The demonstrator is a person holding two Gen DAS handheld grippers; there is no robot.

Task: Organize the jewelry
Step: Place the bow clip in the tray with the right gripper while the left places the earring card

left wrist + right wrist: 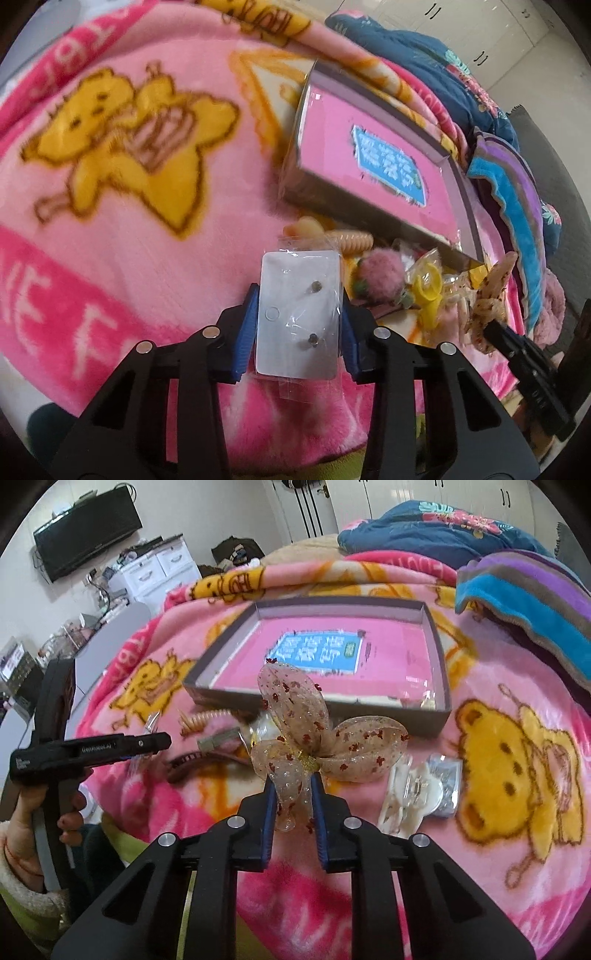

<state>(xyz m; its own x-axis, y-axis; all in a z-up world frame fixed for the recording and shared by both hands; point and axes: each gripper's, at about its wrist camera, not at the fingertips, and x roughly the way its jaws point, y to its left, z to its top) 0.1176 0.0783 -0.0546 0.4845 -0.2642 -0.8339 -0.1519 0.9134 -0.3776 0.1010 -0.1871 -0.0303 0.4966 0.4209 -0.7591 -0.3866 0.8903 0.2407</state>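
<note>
Black linkage arms fill the bottom of both views and hide the blanket beneath them. We note the left tool (300,325) clamped across a white earring card (298,317) in a clear sleeve, blue pads pressing its two long edges; two small studs show on the card, their shape too small to read. Our right tool (293,805) is clenched on the tail of a sheer beige ribbon bow (314,734) with red specks; the bow's loops block part of the box's near wall.

An open grey box (439,657) with a pink printed sheet inside lies on the pink cartoon blanket (498,686) covering the bed. In the left view the box looks tilted and blurred, its label unreadable.

Loose pieces lie before the box: a coiled hair tie (201,720), a dark hair clip (188,764), a pale claw clip (406,794) in plastic, a pink pompom (376,273), a yellow ring (428,291). Several overlap, and we cannot separate them. A hand (70,816) on the left tool is cut off at the frame edge.
</note>
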